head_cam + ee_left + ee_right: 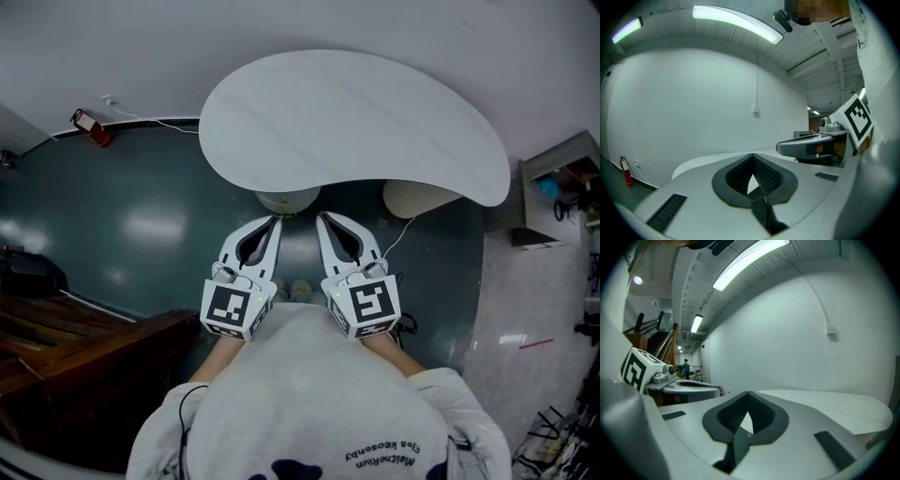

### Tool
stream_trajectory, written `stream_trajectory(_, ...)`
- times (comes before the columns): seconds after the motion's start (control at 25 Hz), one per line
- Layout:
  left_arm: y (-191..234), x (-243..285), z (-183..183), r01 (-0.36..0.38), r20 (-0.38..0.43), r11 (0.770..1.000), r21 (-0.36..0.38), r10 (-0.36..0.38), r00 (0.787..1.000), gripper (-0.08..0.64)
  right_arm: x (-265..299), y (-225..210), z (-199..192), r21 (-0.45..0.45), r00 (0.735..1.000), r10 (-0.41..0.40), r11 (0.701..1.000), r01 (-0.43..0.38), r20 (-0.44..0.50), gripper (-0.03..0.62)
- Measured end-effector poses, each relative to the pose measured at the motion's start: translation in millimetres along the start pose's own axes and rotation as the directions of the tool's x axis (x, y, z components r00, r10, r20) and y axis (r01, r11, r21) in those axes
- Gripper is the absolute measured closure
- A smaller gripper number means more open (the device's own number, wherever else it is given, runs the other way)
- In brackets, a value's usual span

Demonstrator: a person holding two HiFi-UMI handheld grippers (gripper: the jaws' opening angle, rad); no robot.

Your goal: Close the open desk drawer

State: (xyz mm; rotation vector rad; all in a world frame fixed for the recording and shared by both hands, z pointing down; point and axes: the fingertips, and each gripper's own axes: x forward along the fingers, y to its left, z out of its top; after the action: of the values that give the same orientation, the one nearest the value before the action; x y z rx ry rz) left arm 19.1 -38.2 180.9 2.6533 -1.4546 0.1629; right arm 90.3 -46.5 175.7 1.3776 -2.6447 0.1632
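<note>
Pointing side by side, the left gripper [277,221] and the right gripper [322,218] hovered near the edge of the white curved counter [356,122], which lay straight ahead of the jaws. Both pairs of jaws were closed tip to tip with nothing between them, only a small gap showing behind the meeting tips. The drawer could not be made out in any view; a rounded pale base [287,199] sat beneath the counter edge, just ahead of the jaws
</note>
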Motion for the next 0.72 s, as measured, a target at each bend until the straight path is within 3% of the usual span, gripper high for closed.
stream_trajectory(0.2,-13,-3,6,0.02,0.009,0.998,0.06,-0.02,1.0,0.554,-5,8,-3,-0.012,1.0,0.016,1.0,-0.016,0.01,0.575)
stream_trajectory(0.72,-24,-7,2,0.052,-0.001,0.997,0.053,-0.052,0.999,0.554,-17,15,-7,-0.021,0.999,0.034,0.999,-0.033,0.01,0.575)
